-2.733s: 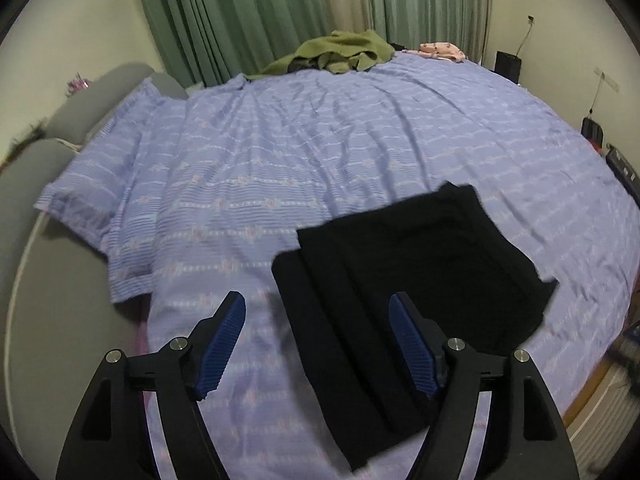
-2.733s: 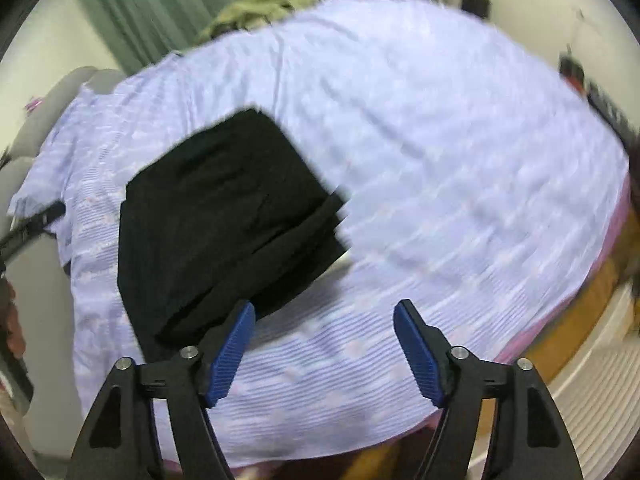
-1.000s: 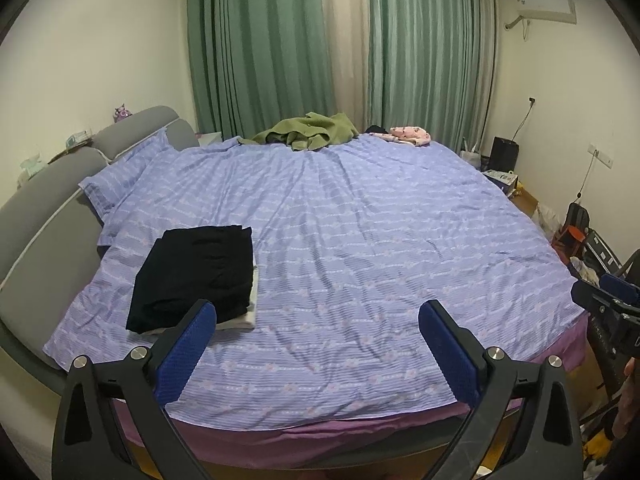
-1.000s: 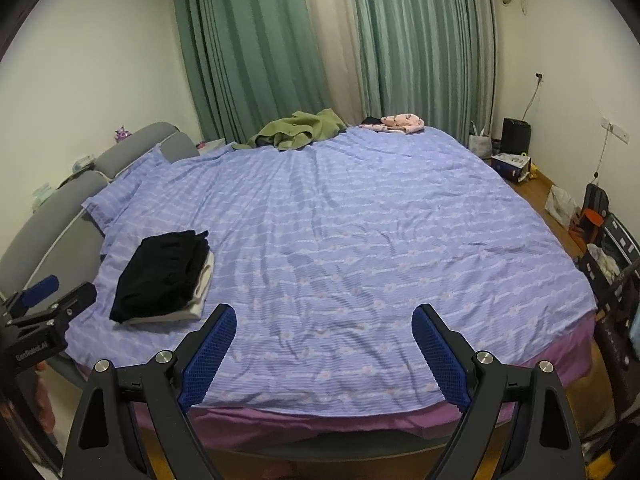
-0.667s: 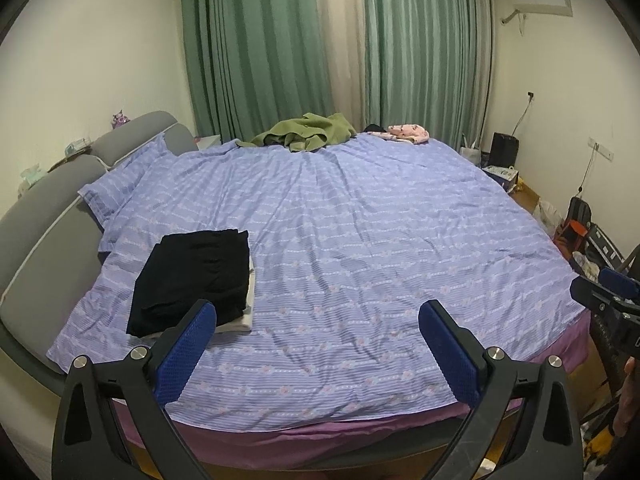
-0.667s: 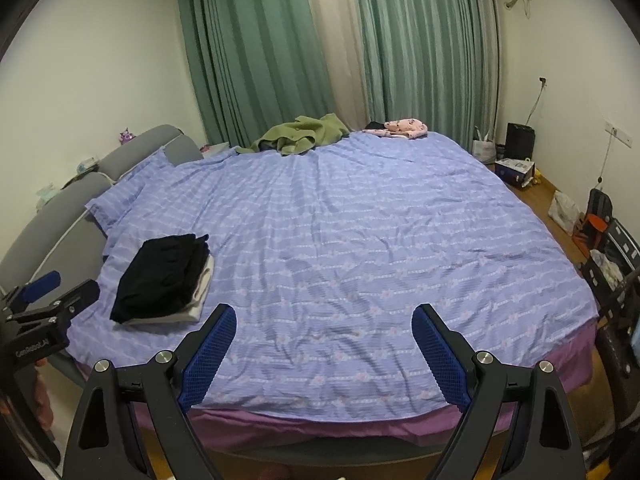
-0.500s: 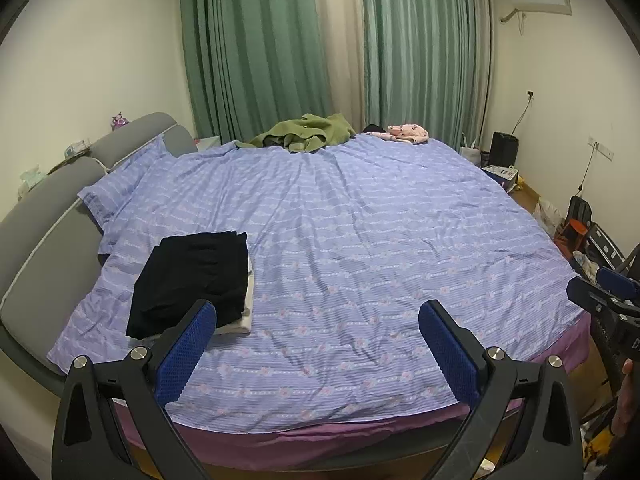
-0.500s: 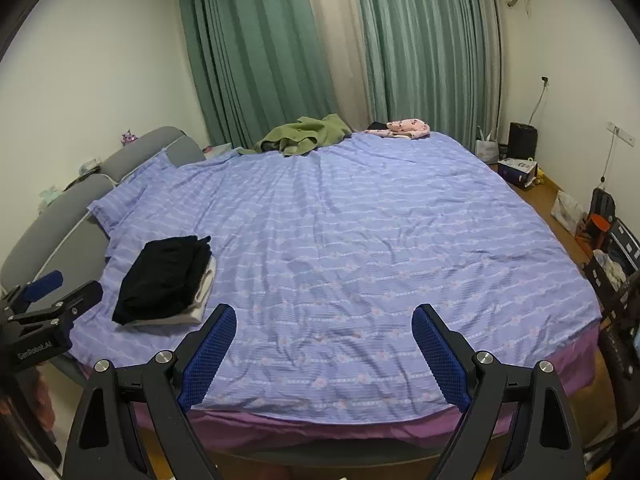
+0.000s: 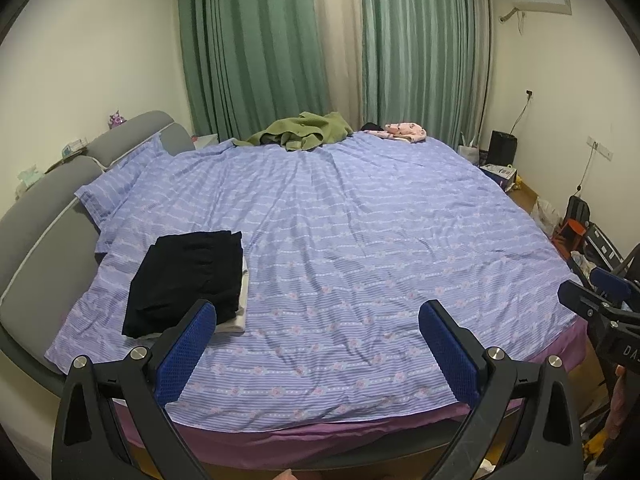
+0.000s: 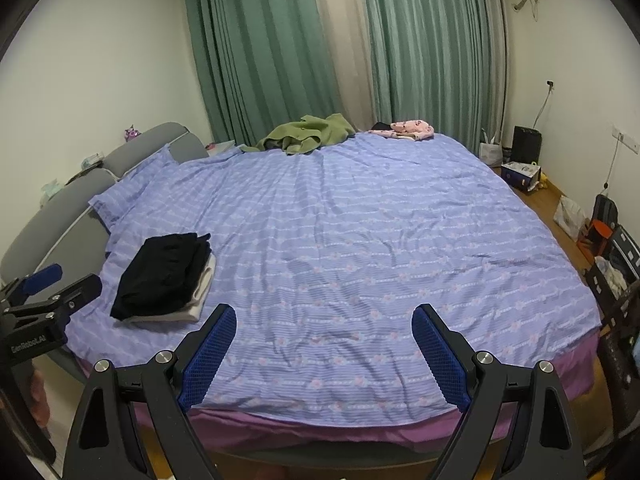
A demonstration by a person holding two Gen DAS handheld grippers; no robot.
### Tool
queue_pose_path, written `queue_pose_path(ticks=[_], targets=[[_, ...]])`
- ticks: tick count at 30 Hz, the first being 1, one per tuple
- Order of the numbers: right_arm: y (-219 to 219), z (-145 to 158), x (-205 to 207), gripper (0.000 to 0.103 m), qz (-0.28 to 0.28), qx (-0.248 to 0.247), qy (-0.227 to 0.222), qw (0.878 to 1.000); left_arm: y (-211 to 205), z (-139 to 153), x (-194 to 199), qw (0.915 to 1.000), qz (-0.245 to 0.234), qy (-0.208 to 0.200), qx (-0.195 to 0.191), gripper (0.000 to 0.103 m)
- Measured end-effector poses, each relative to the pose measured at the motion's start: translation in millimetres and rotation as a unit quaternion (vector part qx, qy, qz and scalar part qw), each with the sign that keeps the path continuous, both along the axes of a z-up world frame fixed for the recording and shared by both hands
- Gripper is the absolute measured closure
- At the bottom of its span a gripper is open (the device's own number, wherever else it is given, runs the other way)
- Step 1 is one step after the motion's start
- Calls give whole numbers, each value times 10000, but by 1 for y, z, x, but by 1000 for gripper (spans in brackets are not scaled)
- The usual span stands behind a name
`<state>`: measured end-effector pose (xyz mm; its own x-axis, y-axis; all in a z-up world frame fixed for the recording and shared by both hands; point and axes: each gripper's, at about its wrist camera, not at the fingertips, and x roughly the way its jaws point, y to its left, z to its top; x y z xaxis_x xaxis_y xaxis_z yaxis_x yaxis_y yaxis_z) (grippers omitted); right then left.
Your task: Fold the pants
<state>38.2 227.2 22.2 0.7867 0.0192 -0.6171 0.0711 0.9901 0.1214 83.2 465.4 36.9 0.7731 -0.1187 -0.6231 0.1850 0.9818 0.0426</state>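
Folded pants (image 9: 186, 278) atop bed's (image 9: 360, 240) left side (near headboard (image 9: 44, 216)).

Green garment (image 9: 306, 132) by curtains (image 9: 256, 40)

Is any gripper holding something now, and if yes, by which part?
Nothing is held. The left gripper and right gripper are both open, away from the folded black pants on the bed.

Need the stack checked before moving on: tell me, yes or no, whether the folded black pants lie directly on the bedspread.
No, the folded black pants rest on a folded white garment, which lies on the bedspread.
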Motion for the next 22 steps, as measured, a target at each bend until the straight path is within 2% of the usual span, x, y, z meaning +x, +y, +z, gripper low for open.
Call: queue_pose_path(ticks=[9, 22], targets=[[-4, 1, -1, 12, 36, -42, 5, 10000, -6, -2, 0, 9997, 172, -53, 163, 0], [-8, 0, -3, 12, 36, -19, 24, 10000, -10, -1, -2, 9997, 171, -27, 185, 0]])
